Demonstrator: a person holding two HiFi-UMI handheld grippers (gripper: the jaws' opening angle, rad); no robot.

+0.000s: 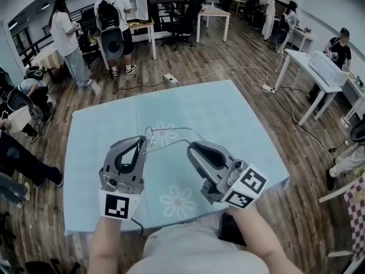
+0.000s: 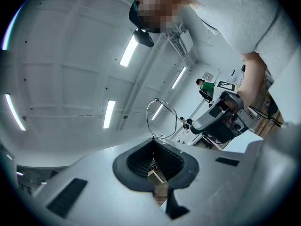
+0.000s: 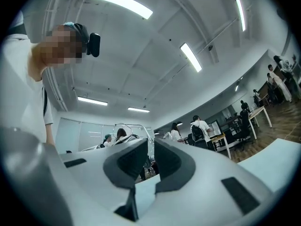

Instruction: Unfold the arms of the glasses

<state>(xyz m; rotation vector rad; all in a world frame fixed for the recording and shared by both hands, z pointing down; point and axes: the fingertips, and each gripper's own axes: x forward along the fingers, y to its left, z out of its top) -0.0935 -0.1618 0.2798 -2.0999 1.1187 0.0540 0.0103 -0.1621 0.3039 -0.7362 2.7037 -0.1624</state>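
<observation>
Thin wire-framed glasses (image 1: 171, 129) hang in the air over the light blue flowered tablecloth (image 1: 228, 119), between my two grippers. In the head view my left gripper (image 1: 142, 142) is shut on the frame at one lens. That lens ring (image 2: 160, 119) sticks up out of its jaws (image 2: 153, 142) in the left gripper view. My right gripper (image 1: 191, 146) meets the end of one wire arm, and its jaws stand nearly together on it. In the right gripper view the frame wire (image 3: 130, 125) shows just beyond the right gripper (image 3: 149, 149). The right gripper (image 2: 221, 117) also shows in the left gripper view.
The table stands on a wooden floor with cables and a power strip (image 1: 170, 77) behind it. A white desk (image 1: 311, 67) is at the right. Several people stand at desks at the back, and one sits at the left edge (image 1: 17, 153).
</observation>
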